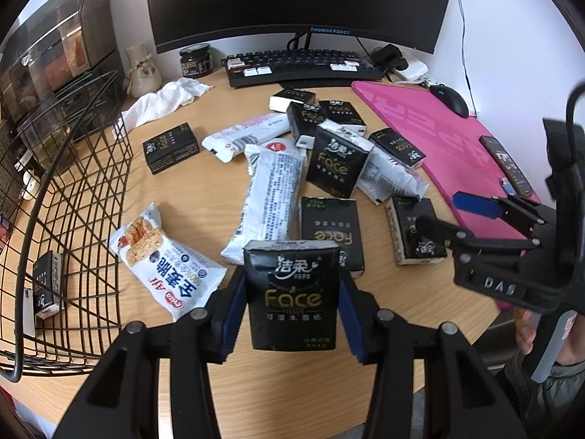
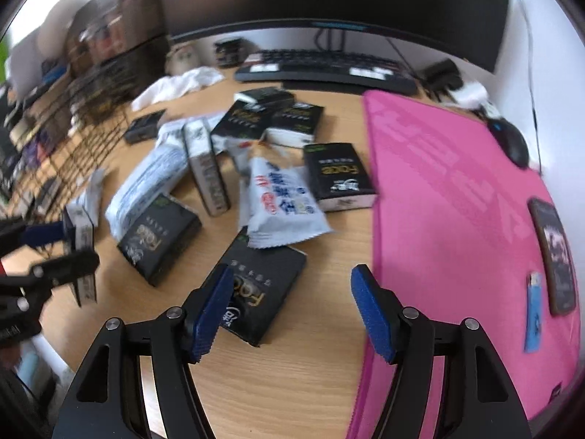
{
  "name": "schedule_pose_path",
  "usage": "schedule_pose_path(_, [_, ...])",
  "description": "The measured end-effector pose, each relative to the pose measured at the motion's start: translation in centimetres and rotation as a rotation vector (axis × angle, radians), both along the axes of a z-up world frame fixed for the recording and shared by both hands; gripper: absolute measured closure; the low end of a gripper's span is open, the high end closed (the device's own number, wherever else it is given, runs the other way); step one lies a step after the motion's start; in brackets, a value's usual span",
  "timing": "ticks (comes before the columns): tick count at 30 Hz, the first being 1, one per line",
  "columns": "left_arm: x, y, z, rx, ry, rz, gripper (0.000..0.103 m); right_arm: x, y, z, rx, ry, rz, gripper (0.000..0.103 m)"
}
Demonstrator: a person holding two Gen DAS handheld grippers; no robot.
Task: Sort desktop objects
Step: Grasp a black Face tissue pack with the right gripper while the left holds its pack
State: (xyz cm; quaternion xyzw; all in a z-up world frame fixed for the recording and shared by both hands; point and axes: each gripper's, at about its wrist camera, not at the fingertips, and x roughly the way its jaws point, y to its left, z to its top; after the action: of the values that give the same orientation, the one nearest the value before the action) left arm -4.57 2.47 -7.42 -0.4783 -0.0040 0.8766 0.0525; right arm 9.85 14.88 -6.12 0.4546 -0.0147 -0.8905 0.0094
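Observation:
My left gripper [image 1: 291, 281] is shut on an upright black "Face" tissue pack [image 1: 290, 311], held above the wooden desk [image 1: 204, 197]. Several more black tissue packs [image 1: 332, 234] and white snack packets [image 1: 272, 197] lie scattered across the desk's middle. A wire basket [image 1: 73, 190] at the left holds one tissue pack [image 1: 45, 285]. My right gripper [image 2: 292, 278] is open over the desk beside the pink mat [image 2: 457, 201], with nothing between its pads. A flat tissue pack [image 2: 267, 281] lies just behind its left finger [image 2: 212, 314]. The right wrist view is blurred.
A monitor [image 1: 299, 0], keyboard [image 1: 303, 67], dark jar [image 1: 195, 60], small vase [image 1: 142, 71] and white cloth [image 1: 164, 104] line the back. On the pink mat lie a mouse [image 2: 513, 142], a phone [image 2: 555, 252] and a blue lighter [image 2: 533, 311]. Storage drawers [image 1: 55, 55] stand behind the basket.

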Motion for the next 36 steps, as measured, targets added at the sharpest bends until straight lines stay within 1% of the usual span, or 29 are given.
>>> schedule_pose_path(2, [0.0,0.2,-0.1,-0.003,-0.002,-0.003,0.050,0.0,-0.3,0.1,-0.001,0.009,0.007,0.037])
schedule_pose_path(5, [-0.2,0.1,-0.1,0.000,-0.004,0.003,0.050,-0.1,-0.9,-0.5,-0.010,0.015,-0.017,0.036])
schedule_pose_path(7, [-0.2,0.0,-0.2,0.003,-0.006,0.006,0.050,-0.4,-1.5,-1.0,-0.025,0.015,-0.032,0.029])
schedule_pose_path(11, [-0.2,-0.3,-0.3,0.005,-0.008,0.008,0.050,-0.6,-2.0,-1.6,-0.021,0.021,-0.015,0.028])
schedule_pose_path(14, [-0.3,-0.3,-0.4,0.006,-0.012,0.009,0.050,-0.9,-1.7,-2.2,-0.025,0.000,-0.050,0.024])
schedule_pose_path(16, [-0.2,-0.2,-0.5,0.005,-0.014,0.005,0.050,-0.9,-1.9,-2.5,0.002,0.002,-0.045,0.022])
schedule_pose_path(19, [-0.2,0.0,-0.4,0.000,-0.014,0.000,0.050,-1.0,-2.2,-2.7,0.050,-0.010,-0.002,0.022])
schedule_pose_path(22, [-0.3,-0.1,-0.4,0.002,-0.013,0.002,0.050,-1.0,-1.6,-2.7,0.060,-0.025,0.011,0.023])
schedule_pose_path(23, [-0.3,-0.1,-0.4,0.000,-0.015,0.004,0.050,-1.0,-1.4,-2.6,0.060,-0.030,0.011,0.024])
schedule_pose_path(25, [-0.3,-0.1,-0.4,0.000,-0.018,0.003,0.050,-1.0,-1.2,-2.5,0.062,-0.034,0.022,0.031])
schedule_pose_path(27, [-0.3,0.0,-0.4,-0.001,-0.018,0.000,0.050,-1.0,-0.8,-2.3,0.077,-0.039,0.029,0.031])
schedule_pose_path(30, [-0.1,0.1,-0.2,0.000,-0.012,-0.003,0.050,-1.1,0.6,-2.0,0.113,-0.036,-0.007,0.031])
schedule_pose_path(33, [-0.2,-0.1,-0.3,0.001,-0.014,0.000,0.050,-1.0,2.3,-1.5,0.083,-0.036,-0.058,0.031])
schedule_pose_path(36, [-0.3,-0.1,-0.5,0.000,-0.019,-0.002,0.050,-0.6,2.7,-1.2,0.069,-0.039,-0.056,0.031])
